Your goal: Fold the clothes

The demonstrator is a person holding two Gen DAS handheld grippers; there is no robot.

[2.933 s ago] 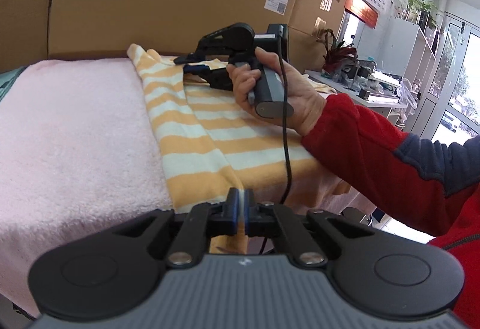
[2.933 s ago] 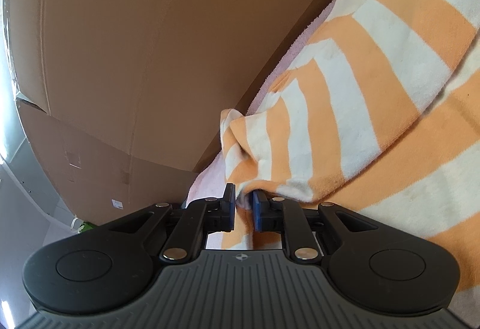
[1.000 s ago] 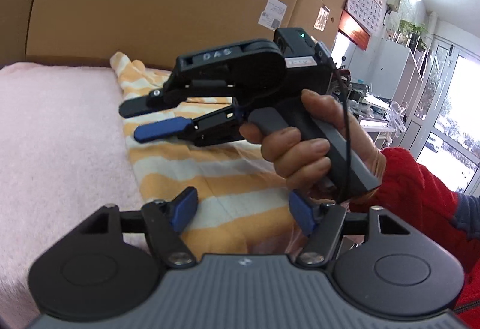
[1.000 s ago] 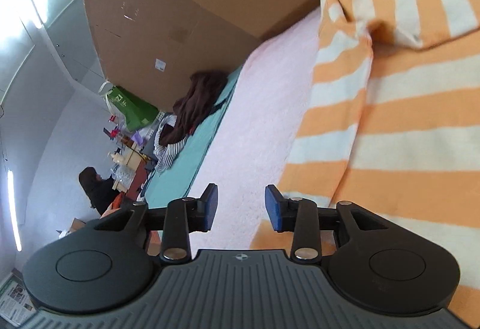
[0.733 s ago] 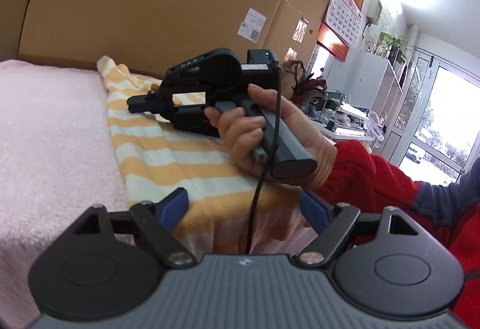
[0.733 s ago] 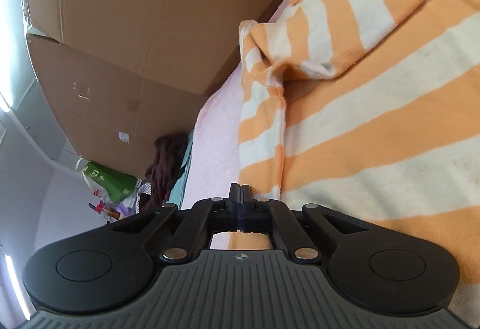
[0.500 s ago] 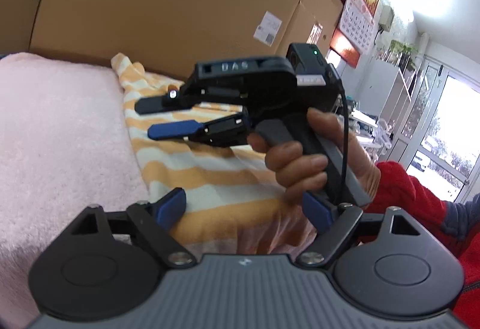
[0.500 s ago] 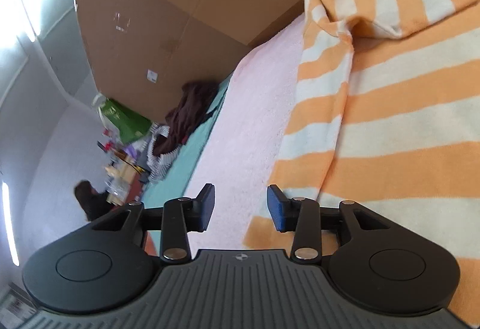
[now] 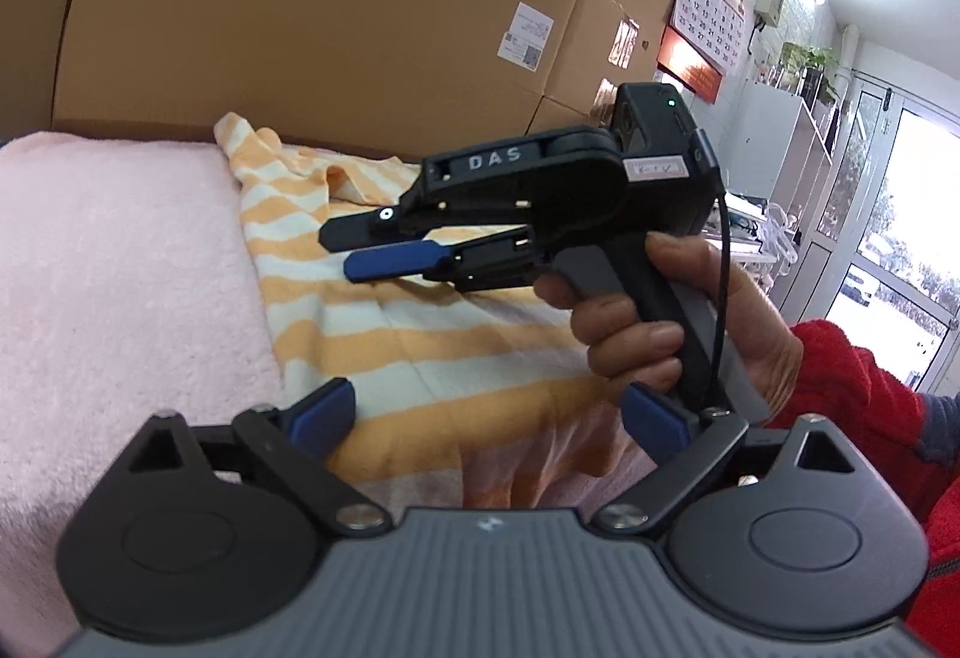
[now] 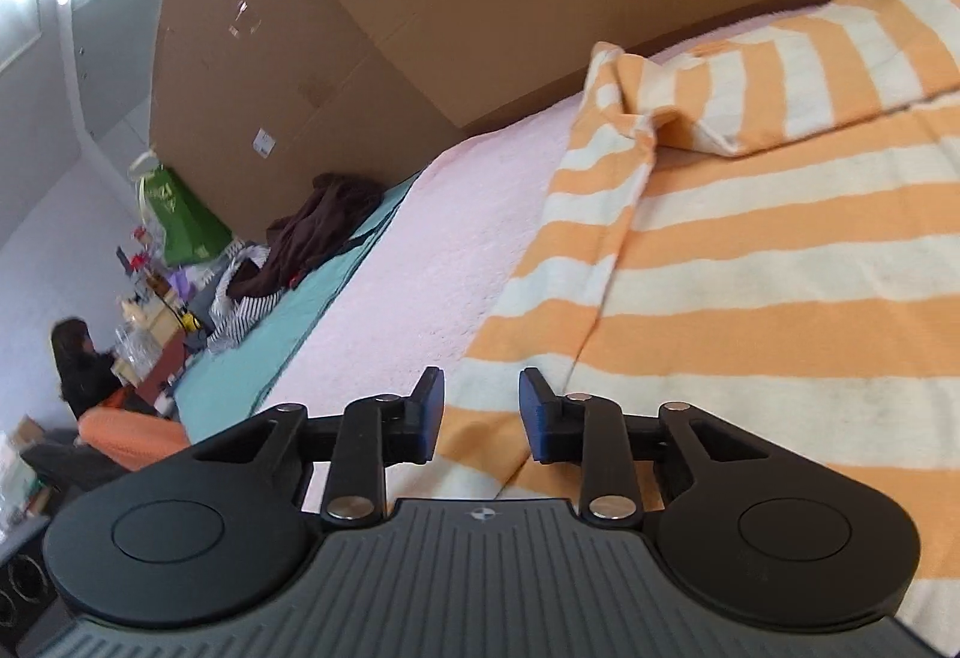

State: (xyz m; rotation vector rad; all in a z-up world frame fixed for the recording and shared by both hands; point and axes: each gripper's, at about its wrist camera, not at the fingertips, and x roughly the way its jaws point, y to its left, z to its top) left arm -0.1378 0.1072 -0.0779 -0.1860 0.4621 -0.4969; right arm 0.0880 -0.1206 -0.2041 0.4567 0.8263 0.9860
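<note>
An orange-and-white striped garment [image 9: 456, 334] lies flat on a pink blanket [image 9: 120, 268], with a folded flap at its far corner [image 10: 720, 118]. My left gripper [image 9: 487, 412] hovers over the garment's near edge. Its jaws are opening wide and hold nothing. A hand [image 9: 660, 322] holds my right gripper [image 9: 342, 253] above the middle of the garment, pointing left. In the right wrist view, my right gripper [image 10: 483, 412] is over the garment's left edge. Its jaws stand a little apart and are closing, with no cloth pinched between them.
Tall cardboard boxes [image 9: 300, 28] wall off the far side of the blanket. Beyond the pink blanket lie a teal sheet [image 10: 282, 346] and a pile of dark clothes [image 10: 312, 232]. A seated person [image 10: 84, 364] is far off. A calendar [image 9: 714, 16] hangs at right.
Both grippers let go of the garment they were pinching. The left jaws spread wider. The right gripper drew back from the far corner, snapped shut once, and now stands slightly apart.
</note>
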